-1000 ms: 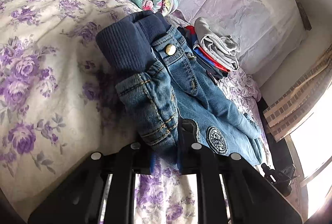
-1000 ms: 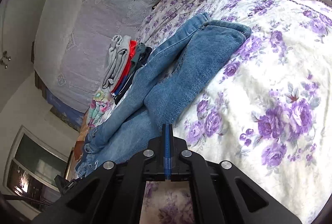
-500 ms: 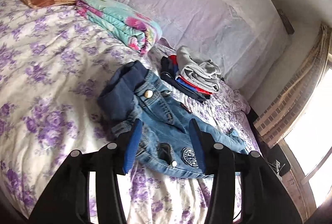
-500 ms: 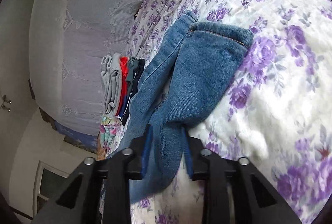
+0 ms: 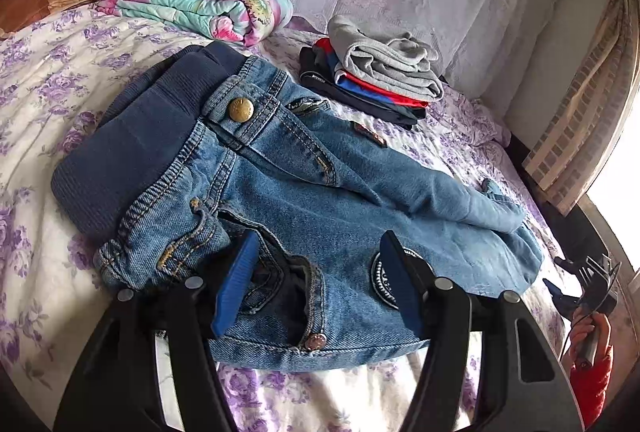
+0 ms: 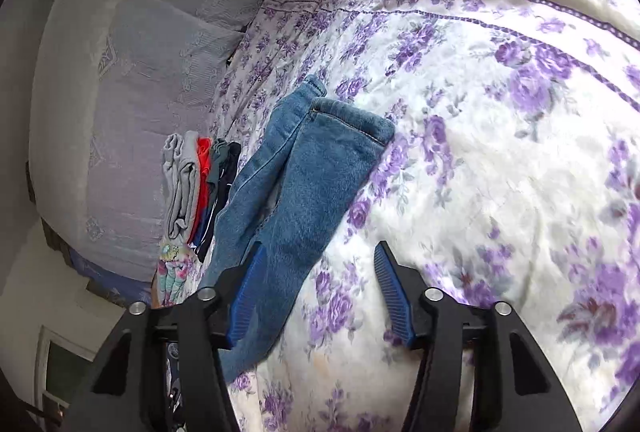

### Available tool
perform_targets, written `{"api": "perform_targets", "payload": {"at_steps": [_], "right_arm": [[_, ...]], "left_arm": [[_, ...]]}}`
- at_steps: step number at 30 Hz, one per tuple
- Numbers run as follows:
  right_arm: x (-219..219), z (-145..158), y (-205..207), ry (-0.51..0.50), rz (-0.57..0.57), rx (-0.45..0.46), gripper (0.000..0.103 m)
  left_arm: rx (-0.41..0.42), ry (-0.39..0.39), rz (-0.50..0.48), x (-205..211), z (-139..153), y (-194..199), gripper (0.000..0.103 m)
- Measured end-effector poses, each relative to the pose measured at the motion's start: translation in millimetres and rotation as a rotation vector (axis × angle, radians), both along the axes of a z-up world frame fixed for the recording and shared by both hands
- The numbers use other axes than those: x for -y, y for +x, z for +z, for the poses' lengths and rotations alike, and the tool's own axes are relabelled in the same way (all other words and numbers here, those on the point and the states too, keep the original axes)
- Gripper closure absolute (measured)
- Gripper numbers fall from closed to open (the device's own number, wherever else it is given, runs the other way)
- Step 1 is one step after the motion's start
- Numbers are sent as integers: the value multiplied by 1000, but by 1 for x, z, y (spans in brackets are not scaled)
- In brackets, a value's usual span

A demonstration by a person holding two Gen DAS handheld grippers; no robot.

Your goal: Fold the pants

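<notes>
Both tongs spread apart, holding nothing: left gripper (image 5: pixel 316 280) hovers over the waist end of the jeans (image 5: pixel 320 192), right gripper (image 6: pixel 316 292) sits beside the leg end, one pad over the denim. Jeans lie on the floral bedspread (image 6: pixel 500 172), one leg laid over the other, cuffs (image 6: pixel 352 120) roughly matched. Lengthwise fold looks done; waistband (image 5: pixel 136 152) is bunched. Left to do, likely: smooth out, fold cuffs up to waist, add to the stack (image 5: pixel 380 76).
</notes>
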State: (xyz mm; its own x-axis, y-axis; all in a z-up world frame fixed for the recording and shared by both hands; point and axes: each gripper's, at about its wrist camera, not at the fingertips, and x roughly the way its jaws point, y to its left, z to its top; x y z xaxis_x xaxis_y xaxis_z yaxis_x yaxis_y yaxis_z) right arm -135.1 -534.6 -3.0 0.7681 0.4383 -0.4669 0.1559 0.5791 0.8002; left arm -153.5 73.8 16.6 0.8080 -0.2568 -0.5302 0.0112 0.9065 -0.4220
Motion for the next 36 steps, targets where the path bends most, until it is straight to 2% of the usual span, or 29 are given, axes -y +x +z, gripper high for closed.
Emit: {"api": "perform_targets", "payload": {"at_steps": [1, 3, 4, 6, 10, 11, 13, 15, 16, 17, 18, 20, 22, 23, 26, 29, 31, 32, 33, 34, 35, 36], "right_arm": [[-1, -4, 9, 12, 2, 3, 58], [-1, -15, 30, 53, 4, -15, 96], [0, -22, 40, 91, 8, -20, 97], [0, -19, 41, 123, 0, 13, 96], [-2, 31, -1, 27, 22, 166, 97], [1, 36, -12, 21, 36, 164, 97], [5, 28, -30, -23, 56, 103, 97], [5, 0, -32, -96, 94, -37, 97], [7, -12, -35, -79, 106, -44, 98], [10, -9, -42, -77, 88, -24, 97], [14, 0, -50, -102, 40, -49, 90], [25, 26, -68, -130, -68, 28, 89], [29, 52, -71, -184, -84, 92, 88], [26, 61, -65, -188, -59, 111, 86], [8, 69, -25, -141, 22, 120, 61], [-17, 58, 36, -116, 72, 81, 60], [-27, 41, 71, -30, 101, 15, 60], [-35, 30, 87, 28, 125, -25, 60], [-43, 20, 101, 90, 153, -67, 60], [-55, 16, 113, 122, 180, -94, 60], [-68, 19, 127, 120, 215, -97, 60], [-81, 30, 142, 73, 232, -78, 60]], "left_arm": [[6, -4, -3, 0, 1, 0, 39], [12, -9, -10, -1, 1, -1, 38], [13, -11, -12, -2, 1, 0, 38], [14, -12, -15, -2, 1, 0, 38], [7, -10, -9, -1, 0, -1, 38], [11, -4, -7, 0, 0, -1, 38], [14, -1, -9, 0, 0, -1, 38], [18, -11, -13, -1, -1, -2, 38], [18, -18, -14, -2, -1, -2, 38], [14, -21, -15, -2, 0, -2, 38], [4, -24, -17, -3, 1, -3, 38], [7, -54, -19, -9, 6, -9, 38], [39, -96, -1, -22, 18, -17, 37], [55, -93, 26, -29, 24, -21, 32], [92, -74, 120, -55, 41, -26, 21], [102, -66, 214, -81, 42, -23, 20], [84, -58, 304, -97, 28, -22, 17], [56, -102, 336, -107, 17, -21, 16], [28, -190, 346, -119, 9, -21, 16], [30, -311, 341, -133, 0, -23, 13], [51, -377, 346, -143, -5, -26, 13], [71, -427, 354, -152, -8, -28, 13]]}}
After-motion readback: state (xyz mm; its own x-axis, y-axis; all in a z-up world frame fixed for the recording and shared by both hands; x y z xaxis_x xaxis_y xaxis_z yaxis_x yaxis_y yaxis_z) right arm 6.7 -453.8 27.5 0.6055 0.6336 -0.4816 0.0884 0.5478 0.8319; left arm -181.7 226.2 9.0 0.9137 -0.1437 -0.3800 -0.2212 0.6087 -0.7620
